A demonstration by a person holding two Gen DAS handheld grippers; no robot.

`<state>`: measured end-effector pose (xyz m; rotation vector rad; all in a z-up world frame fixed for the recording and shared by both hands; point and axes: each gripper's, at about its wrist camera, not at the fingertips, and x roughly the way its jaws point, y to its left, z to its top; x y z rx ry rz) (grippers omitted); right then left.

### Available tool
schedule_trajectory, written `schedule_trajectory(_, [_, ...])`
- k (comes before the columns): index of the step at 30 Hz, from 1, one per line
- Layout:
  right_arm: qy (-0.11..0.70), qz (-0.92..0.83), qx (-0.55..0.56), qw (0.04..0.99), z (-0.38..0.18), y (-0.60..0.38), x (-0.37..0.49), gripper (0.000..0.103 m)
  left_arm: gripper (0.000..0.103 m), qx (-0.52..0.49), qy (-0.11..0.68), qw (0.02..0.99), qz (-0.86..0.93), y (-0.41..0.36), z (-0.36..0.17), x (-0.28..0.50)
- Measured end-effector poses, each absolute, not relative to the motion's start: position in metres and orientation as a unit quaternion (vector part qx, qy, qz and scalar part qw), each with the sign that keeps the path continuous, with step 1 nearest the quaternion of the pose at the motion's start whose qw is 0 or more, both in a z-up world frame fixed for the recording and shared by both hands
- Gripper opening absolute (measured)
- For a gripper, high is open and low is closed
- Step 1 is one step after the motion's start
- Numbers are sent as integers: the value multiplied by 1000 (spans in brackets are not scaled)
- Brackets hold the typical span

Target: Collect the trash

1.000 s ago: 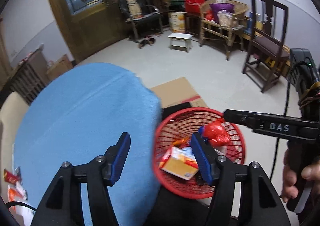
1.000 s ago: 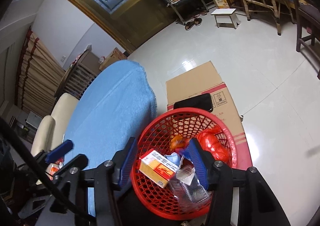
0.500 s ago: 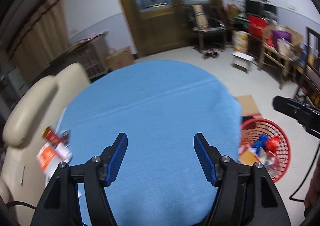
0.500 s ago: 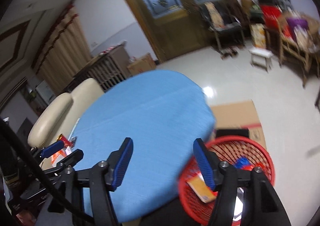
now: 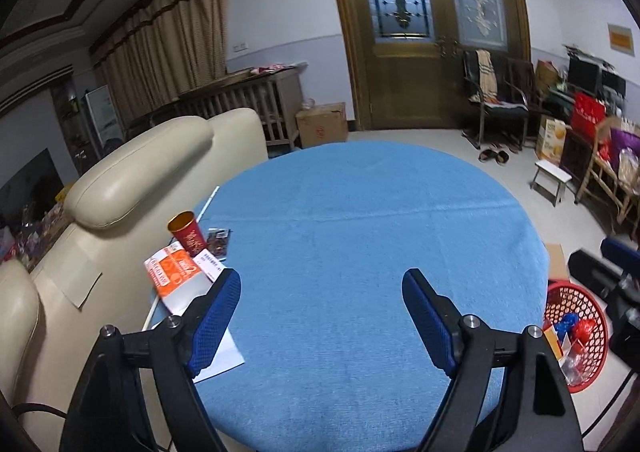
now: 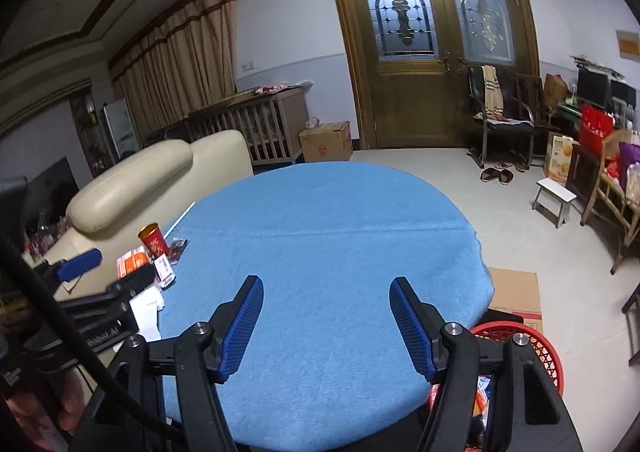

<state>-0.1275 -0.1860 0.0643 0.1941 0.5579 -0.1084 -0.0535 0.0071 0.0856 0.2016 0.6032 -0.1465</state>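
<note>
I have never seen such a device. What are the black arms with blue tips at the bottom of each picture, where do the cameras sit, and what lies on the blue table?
No robot is here. A person carries two handheld tools, each ending in a two-finger claw with blue pads, and each has a wide-angle camera looking forward along its fingers. One picture comes from the left claw, the other from the right claw. Both claws are open and hold nothing.

Below them is a round table with a blue cloth. At its left edge, beside a cream sofa, lie the leftover things: a red and gold cup, an orange and white packet, a small dark wrapper and white paper. On the floor to the right stands a red basket already holding trash.
</note>
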Motion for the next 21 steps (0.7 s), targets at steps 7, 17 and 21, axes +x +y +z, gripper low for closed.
schedule_trajectory(7, [282,-63,72,955,60,-165,-124,69,85,94,280,954,-58,21,91,-61])
schedule_trajectory(17, [279,-70,65,955,61,-162,-125,69,87,93,273,956,-50,26,91,-71])
schedule_trajectory(21, [282,-69,64,955,61,-161,-126,69,87,92,277,955,-47,29,88,-70])
